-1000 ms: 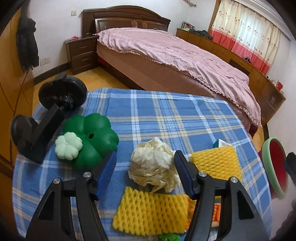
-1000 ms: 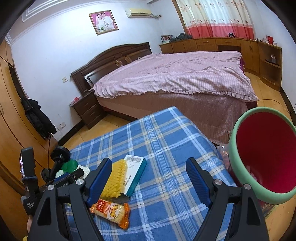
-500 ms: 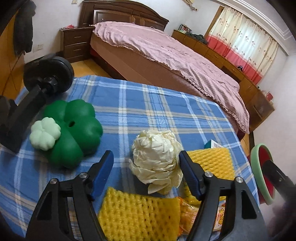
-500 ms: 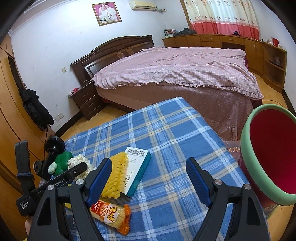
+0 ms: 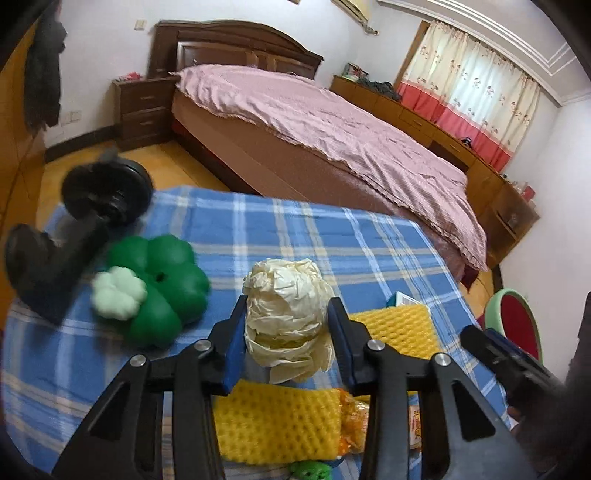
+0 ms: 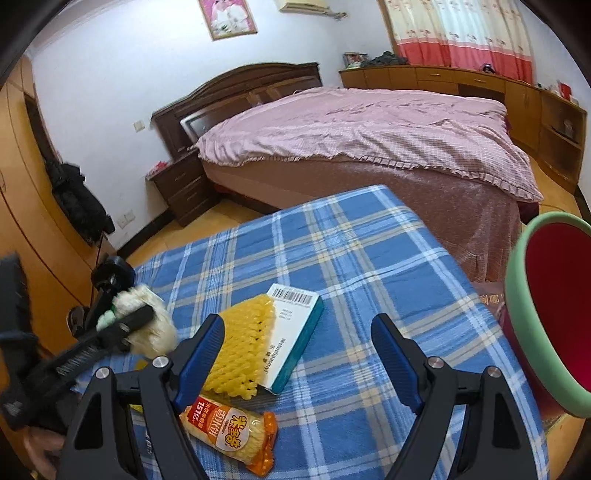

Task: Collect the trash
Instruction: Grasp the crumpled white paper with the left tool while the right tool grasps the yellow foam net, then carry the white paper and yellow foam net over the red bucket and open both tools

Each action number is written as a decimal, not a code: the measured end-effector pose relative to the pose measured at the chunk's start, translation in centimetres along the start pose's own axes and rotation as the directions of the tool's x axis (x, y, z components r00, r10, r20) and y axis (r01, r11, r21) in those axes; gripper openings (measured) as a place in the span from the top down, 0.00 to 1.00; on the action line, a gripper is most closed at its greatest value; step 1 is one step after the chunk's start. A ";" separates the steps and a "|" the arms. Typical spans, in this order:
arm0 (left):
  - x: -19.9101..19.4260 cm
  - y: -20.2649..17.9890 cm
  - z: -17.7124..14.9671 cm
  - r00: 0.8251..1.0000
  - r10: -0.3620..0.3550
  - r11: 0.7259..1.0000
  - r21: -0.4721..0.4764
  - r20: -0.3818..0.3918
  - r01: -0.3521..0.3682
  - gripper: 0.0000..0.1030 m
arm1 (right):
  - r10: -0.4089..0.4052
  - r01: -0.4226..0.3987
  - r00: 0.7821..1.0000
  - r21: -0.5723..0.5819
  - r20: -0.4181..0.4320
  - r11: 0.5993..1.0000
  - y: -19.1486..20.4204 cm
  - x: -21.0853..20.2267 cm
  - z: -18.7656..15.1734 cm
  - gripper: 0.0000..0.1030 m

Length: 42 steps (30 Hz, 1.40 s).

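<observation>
Bedroom setup: blue plaid worktop (image 6: 332, 258) beside a pink-covered bed (image 6: 369, 122), left hand-held gripper (image 5: 286, 325) pinching the crumpled paper ball (image 5: 284, 314) just above the worktop, right hand-held gripper (image 6: 299, 350) spread wide over a boxed carton (image 6: 295, 325).

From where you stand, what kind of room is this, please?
Most likely a home bedroom. A large bed with a pink cover and a dark wooden headboard fills the room, a nightstand stands beside it, and curtains hang over low wooden cabinets. The work surface is a table with a blue plaid cloth.
</observation>
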<state>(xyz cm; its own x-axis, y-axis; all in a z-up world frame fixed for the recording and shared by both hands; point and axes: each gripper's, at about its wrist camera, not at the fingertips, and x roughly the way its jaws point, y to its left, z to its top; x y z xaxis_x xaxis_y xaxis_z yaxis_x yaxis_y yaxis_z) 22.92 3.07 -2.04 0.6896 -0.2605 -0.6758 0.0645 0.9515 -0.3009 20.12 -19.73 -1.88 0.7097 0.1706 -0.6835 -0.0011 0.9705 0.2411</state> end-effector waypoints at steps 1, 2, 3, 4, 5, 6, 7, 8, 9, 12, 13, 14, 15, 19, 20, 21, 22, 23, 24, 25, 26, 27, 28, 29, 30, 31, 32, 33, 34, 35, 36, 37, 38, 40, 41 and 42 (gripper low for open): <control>-0.3 0.1 0.1 1.000 0.016 1.000 -0.001 0.006 -0.016 0.59 | 0.000 0.000 1.000 -0.007 -0.006 1.000 0.2 0.3 -0.1 0.19; -0.8 0.4 0.1 0.999 0.032 0.999 -0.004 0.015 -0.032 0.59 | 0.005 -0.005 1.000 -0.013 -0.012 1.000 0.5 0.6 -0.2 0.20; -1.3 0.6 0.0 0.998 0.056 0.998 -0.009 0.030 -0.055 0.59 | 0.010 -0.011 1.000 -0.018 -0.019 1.000 0.7 0.9 -0.3 0.22; -1.6 0.8 0.0 0.996 0.078 0.997 -0.009 0.041 -0.078 0.59 | 0.010 -0.011 1.000 -0.024 -0.023 1.000 0.9 1.1 -0.4 0.24; -2.1 1.0 -0.1 0.993 0.105 0.994 -0.010 0.056 -0.105 0.59 | 0.005 -0.006 1.000 -0.036 -0.025 0.999 1.3 1.4 -0.5 0.28; -2.4 1.1 -0.2 0.991 0.120 0.993 -0.015 0.063 -0.119 0.59 | 0.003 -0.004 1.000 -0.047 -0.024 0.999 1.6 1.6 -0.6 0.31; -2.7 1.3 -0.4 0.989 0.133 0.991 -0.025 0.070 -0.132 0.59 | 0.005 -0.007 1.000 -0.059 -0.024 0.998 1.9 1.8 -0.7 0.32; -2.9 1.5 -0.4 0.988 0.136 0.990 -0.033 0.074 -0.134 0.59 | 0.008 -0.009 1.000 -0.070 -0.023 0.997 2.2 1.9 -0.8 0.34; -3.2 1.8 -0.5 0.988 0.135 0.990 -0.046 0.079 -0.132 0.59 | 0.011 -0.012 1.000 -0.077 -0.021 0.997 2.5 2.1 -0.9 0.37; -3.5 2.4 -0.9 0.987 0.137 0.989 -0.072 0.082 -0.131 0.59 | 0.006 -0.008 1.000 -0.113 -0.017 0.994 3.3 2.6 -1.3 0.48; -3.6 2.5 -1.0 0.987 0.137 0.988 -0.077 0.081 -0.131 0.59 | 0.003 -0.006 1.000 -0.128 -0.022 0.992 3.6 3.0 -1.4 0.51; -3.6 2.6 -1.2 0.988 0.135 0.988 -0.082 0.079 -0.129 0.59 | 0.002 -0.007 0.999 -0.136 -0.033 0.991 3.7 3.4 -1.6 0.54; -3.6 2.7 -1.2 0.988 0.134 0.988 -0.086 0.078 -0.127 0.59 | 0.005 -0.011 0.999 -0.136 -0.047 0.991 3.8 3.8 -1.7 0.55; -3.7 2.8 -1.6 0.989 0.131 0.988 -0.096 0.074 -0.124 0.59 | 0.013 -0.020 0.999 -0.153 -0.043 0.988 4.1 3.7 -2.0 0.70; -3.6 2.7 -1.6 0.989 0.128 0.988 -0.099 0.073 -0.121 0.59 | 0.013 -0.020 0.999 -0.156 -0.042 0.988 4.1 3.6 -2.1 0.74; -3.6 2.6 -1.7 0.990 0.124 0.988 -0.101 0.072 -0.117 0.59 | 0.011 -0.017 0.999 -0.161 -0.038 0.987 4.1 3.5 -2.2 0.81; -3.7 2.5 -1.7 0.990 0.122 0.988 -0.101 0.072 -0.115 0.59 | 0.012 -0.017 0.999 -0.166 -0.032 0.986 4.1 3.4 -2.2 0.84; -3.7 2.4 -1.8 0.990 0.120 0.989 -0.098 0.071 -0.113 0.59 | 0.018 -0.022 0.999 -0.164 -0.026 0.986 4.0 3.1 -2.3 0.87; -3.7 2.2 -1.9 0.990 0.118 0.989 -0.093 0.071 -0.111 0.59 | 0.026 -0.029 0.999 -0.161 -0.020 0.987 4.0 2.8 -2.3 0.90; -3.8 2.1 -1.9 0.991 0.116 0.990 -0.090 0.072 -0.109 0.59 | 0.035 -0.037 0.999 -0.159 -0.013 0.987 3.9 2.5 -2.3 0.90; -3.9 1.9 -2.0 0.991 0.113 0.991 -0.087 0.073 -0.106 0.59 | 0.042 -0.043 0.999 -0.158 -0.006 0.987 3.9 2.3 -2.2 0.91; -4.1 1.8 -2.0 0.991 0.109 0.991 -0.087 0.076 -0.103 0.59 | 0.052 -0.050 0.999 -0.157 0.008 0.986 3.8 1.8 -2.2 0.91; -4.3 1.7 -2.1 0.991 0.106 0.991 -0.087 0.078 -0.099 0.59 | 0.059 -0.055 0.998 -0.156 0.016 0.986 3.8 1.3 -2.2 0.91; -4.5 1.5 -2.2 0.991 0.103 0.992 -0.087 0.080 -0.096 0.59 | 0.068 -0.063 0.997 -0.153 0.025 0.986 3.8 0.8 -2.1 0.91; -4.6 1.4 -2.2 0.992 0.100 0.992 -0.086 0.081 -0.093 0.59 | 0.074 -0.068 0.997 -0.148 0.036 0.987 3.8 0.3 -2.0 0.91; -4.7 1.2 -2.2 0.992 0.096 0.992 -0.084 0.081 -0.089 0.59 | 0.077 -0.070 0.996 -0.142 0.047 0.987 3.7 -0.2 -2.0 0.91; -4.8 0.9 -2.2 0.993 0.091 0.993 -0.080 0.081 -0.085 0.59 | 0.079 -0.070 0.995 -0.136 0.061 0.988 3.5 -0.9 -1.9 0.91; -5.0 0.5 -2.3 0.993 0.086 0.994 -0.073 0.082 -0.080 0.59 | 0.081 -0.071 0.994 -0.129 0.074 0.989 3.3 -1.5 -1.8 0.91; -5.1 0.3 -2.3 0.993 0.084 0.995 -0.069 0.084 -0.079 0.59 | 0.084 -0.073 0.993 -0.122 0.085 0.990 3.1 -2.1 -1.7 0.91; -5.3 0.0 -2.3 0.993 0.082 0.995 -0.064 0.086 -0.077 0.59 | 0.088 -0.076 0.992 -0.117 0.094 0.990 3.0 -2.7 -1.6 0.91; -5.5 -0.3 -2.3 0.993 0.080 0.995 -0.061 0.089 -0.074 0.59 | 0.090 -0.078 0.990 -0.113 0.106 0.991 2.8 -3.3 -1.6 0.91; -5.8 -0.6 -2.4 0.993 0.075 0.996 -0.058 0.093 -0.070 0.59 | 0.090 -0.077 0.989 -0.111 0.115 0.991 2.7 -3.9 -1.5 0.91; -6.0 -0.8 -2.4 0.993 0.073 0.996 -0.057 0.096 -0.068 0.59 | 0.091 -0.077 0.988 -0.109 0.123 0.991 2.6 -4.5 -1.5 0.91; -6.5 -1.4 -2.4 0.992 0.071 0.996 -0.055 0.106 -0.066 0.59 | 0.090 -0.075 0.985 -0.105 0.150 0.992 2.1 -5.9 -1.4 0.91; -6.8 -1.7 -2.5 0.991 0.071 0.996 -0.054 0.110 -0.066 0.59 | 0.088 -0.072 0.983 -0.103 0.160 0.992 2.0 -6.4 -1.3 0.91; -7.1 -2.1 -2.6 0.991 0.069 0.997 -0.052 0.113 -0.064 0.59 | 0.089 -0.072 0.981 -0.102 0.172 0.992 1.8 -7.2 -1.3 0.91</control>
<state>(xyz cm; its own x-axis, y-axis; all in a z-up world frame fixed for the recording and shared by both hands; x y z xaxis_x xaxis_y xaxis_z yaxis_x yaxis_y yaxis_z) 16.08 2.52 1.63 0.7697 -0.1739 -0.6142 -0.0169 0.9563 -0.2918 14.11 -19.04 2.56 0.8177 0.2242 -0.5303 -0.1238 0.9680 0.2184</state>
